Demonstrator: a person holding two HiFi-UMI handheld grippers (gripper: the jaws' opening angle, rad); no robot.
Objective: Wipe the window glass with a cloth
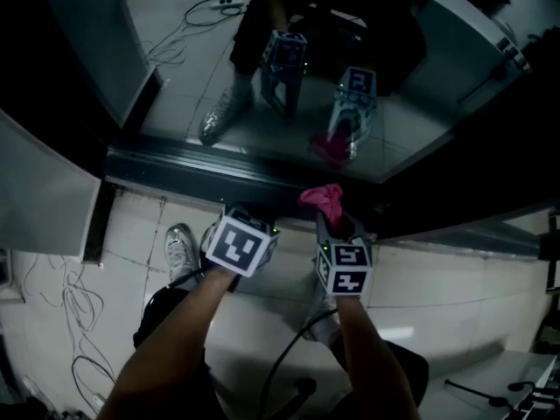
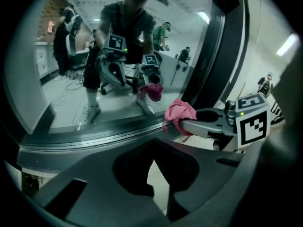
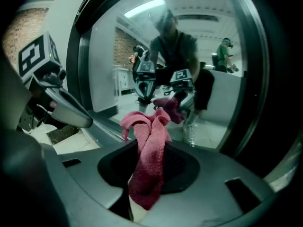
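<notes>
Approach to the pane, wiping stroke apparently not yet begun. The right claw [image 3: 150, 171] is closed tightly on a pink cloth [image 3: 147, 143], which is pinched along its middle so that a bunched tuft stands out past the jaw tips and a short tail hangs below them. In the head view this tuft lies over the dark lower frame rail [image 1: 197, 166], just short of the window glass [image 1: 188, 68]. Its reflection shows a little way up the pane, so contact with the glass is doubtful and cannot be confirmed. The left claw [image 2: 152, 167] hangs beside the right one, to its left and above the tiled floor [image 1: 262, 318]. Its jaws are drawn together at the tips with only a thin wedge of floor visible behind them, and it grips nothing. The next move probably calls for carrying the tuft forward and upward off the rail until it presses flat on the glass, then sweeping it across. The grip should stay firm so that the cloth does not drag out.
</notes>
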